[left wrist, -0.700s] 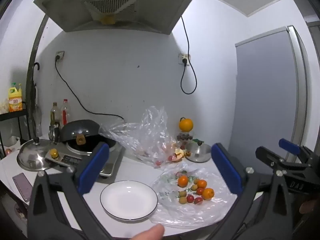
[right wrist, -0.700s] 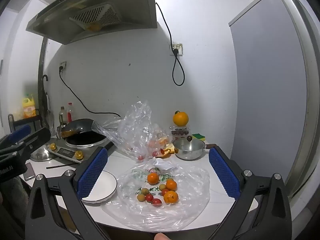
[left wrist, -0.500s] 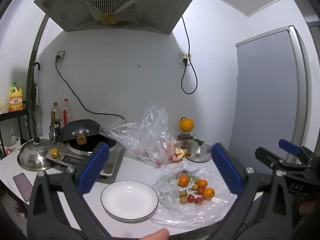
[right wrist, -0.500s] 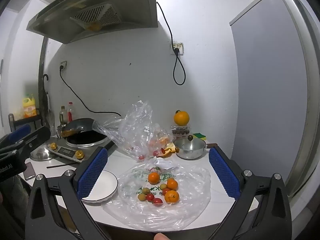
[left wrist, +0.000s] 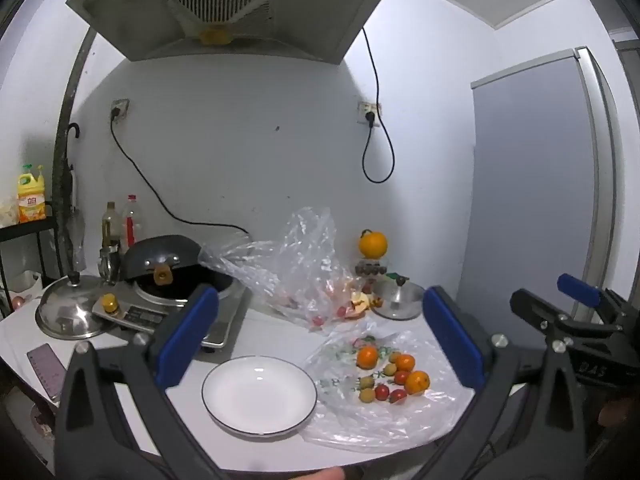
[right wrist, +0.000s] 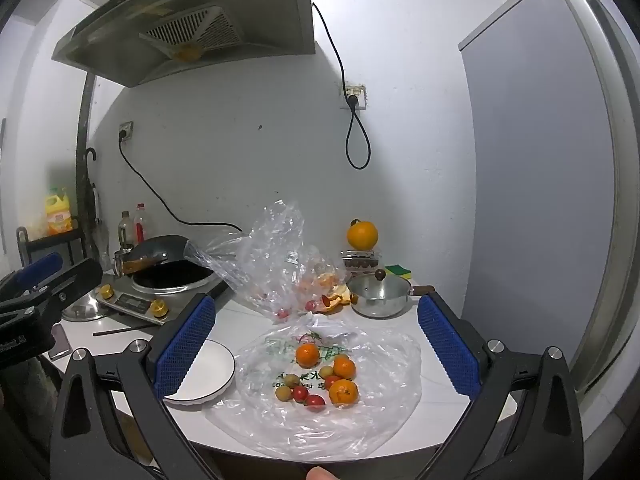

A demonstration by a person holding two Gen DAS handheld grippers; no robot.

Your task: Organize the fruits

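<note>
Both grippers, left [left wrist: 320, 336] and right [right wrist: 316, 340], hung released before the fruit pile [right wrist: 320, 376]; sorting unstarted; next, grasp one tangerine [right wrist: 307, 354] beside the plate [left wrist: 224, 400].

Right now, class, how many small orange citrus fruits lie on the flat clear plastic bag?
3: one at the back, one mid-right, one front-right. None seems hidden.

**Small kitchen corner, cool light**

I see a white wall [left wrist: 248, 152] under a steel hood [left wrist: 236, 8]. Two sockets [left wrist: 370, 110] sit on the wall, each with a black cord [left wrist: 378, 140] hanging down. To the right stands a grey door [right wrist: 540, 168]. A white surface [left wrist: 280, 328] curves along the wall, and a black rack [left wrist: 24, 240] stands at far left. The light is dim and bluish.
</note>
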